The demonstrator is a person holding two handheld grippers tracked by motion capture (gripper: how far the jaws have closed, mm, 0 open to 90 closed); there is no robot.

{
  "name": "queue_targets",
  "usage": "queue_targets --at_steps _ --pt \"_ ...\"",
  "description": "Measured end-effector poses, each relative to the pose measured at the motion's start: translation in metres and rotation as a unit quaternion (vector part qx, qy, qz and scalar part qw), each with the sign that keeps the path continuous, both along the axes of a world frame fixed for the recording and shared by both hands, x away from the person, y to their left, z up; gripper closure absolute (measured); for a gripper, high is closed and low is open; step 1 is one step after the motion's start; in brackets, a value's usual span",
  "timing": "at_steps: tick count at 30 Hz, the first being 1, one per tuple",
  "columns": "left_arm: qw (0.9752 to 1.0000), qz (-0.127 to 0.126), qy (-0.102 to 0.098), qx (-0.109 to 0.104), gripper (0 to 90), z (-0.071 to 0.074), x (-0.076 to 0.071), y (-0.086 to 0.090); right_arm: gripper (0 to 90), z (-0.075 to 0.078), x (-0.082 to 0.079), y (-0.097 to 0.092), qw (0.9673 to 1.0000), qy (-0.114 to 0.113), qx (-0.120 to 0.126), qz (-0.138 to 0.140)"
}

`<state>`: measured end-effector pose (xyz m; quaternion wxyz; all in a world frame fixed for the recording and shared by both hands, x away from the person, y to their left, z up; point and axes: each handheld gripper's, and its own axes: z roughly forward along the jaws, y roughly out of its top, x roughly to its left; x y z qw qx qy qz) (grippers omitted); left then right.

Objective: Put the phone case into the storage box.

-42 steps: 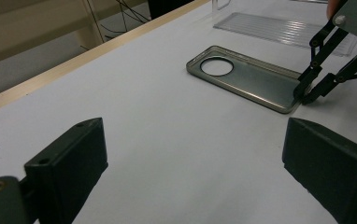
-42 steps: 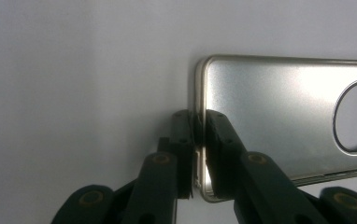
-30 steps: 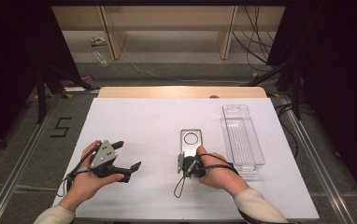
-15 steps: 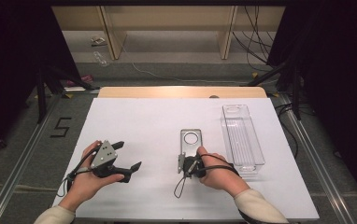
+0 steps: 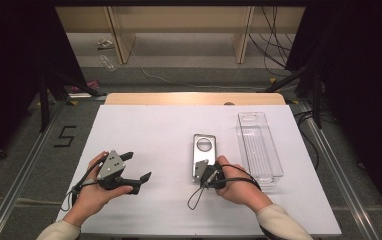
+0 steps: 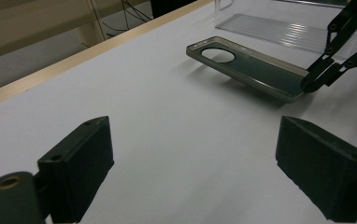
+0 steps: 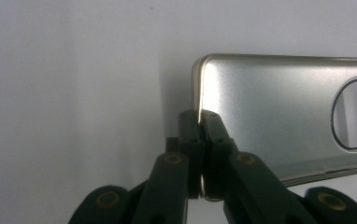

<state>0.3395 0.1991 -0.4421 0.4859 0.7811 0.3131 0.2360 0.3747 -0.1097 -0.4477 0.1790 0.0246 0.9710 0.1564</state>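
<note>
Pinching the near short edge of the phone case (image 5: 203,155), the right gripper (image 5: 205,172) has its jaws fully closed on the thin rim, as the right gripper view shows, with the case (image 7: 279,121) wedged between its pads. The silvery case, with a round cutout at its far end, sits near the middle of the white tabletop (image 5: 149,135); in the left gripper view its (image 6: 249,67) gripped end is lifted slightly. A clear plastic tray (image 5: 259,145) lies just beside it on the right. The left gripper (image 5: 140,175) hovers well apart to the left, its jaws wide, having just been closing slightly, holding nothing.
</note>
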Motion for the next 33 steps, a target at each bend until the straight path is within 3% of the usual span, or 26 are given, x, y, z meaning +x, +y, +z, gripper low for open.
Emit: queue_targets --at_steps 4,11,18,24,33 --pt "1.0000 0.001 0.003 -0.002 12.3 0.000 0.000 0.000 89.1 0.003 -0.003 -0.005 0.9997 -0.009 0.023 0.000" --pt "1.0000 0.003 0.006 -0.004 13.0 0.000 0.000 -0.001 89.1 0.006 -0.009 -0.014 0.9975 -0.007 0.070 -0.005" --pt "0.9998 0.008 0.013 -0.012 13.8 0.002 0.000 -0.001 89.1 0.006 -0.013 -0.017 0.9924 -0.018 0.122 -0.010" --pt "0.9996 0.015 0.020 -0.009 14.7 0.004 0.001 -0.002 89.1 0.006 -0.017 -0.018 0.9889 -0.023 0.146 -0.009" --pt "0.9990 0.005 0.038 -0.024 15.0 0.013 0.005 -0.008 89.1 0.009 -0.024 -0.018 0.9836 -0.034 0.177 -0.007"
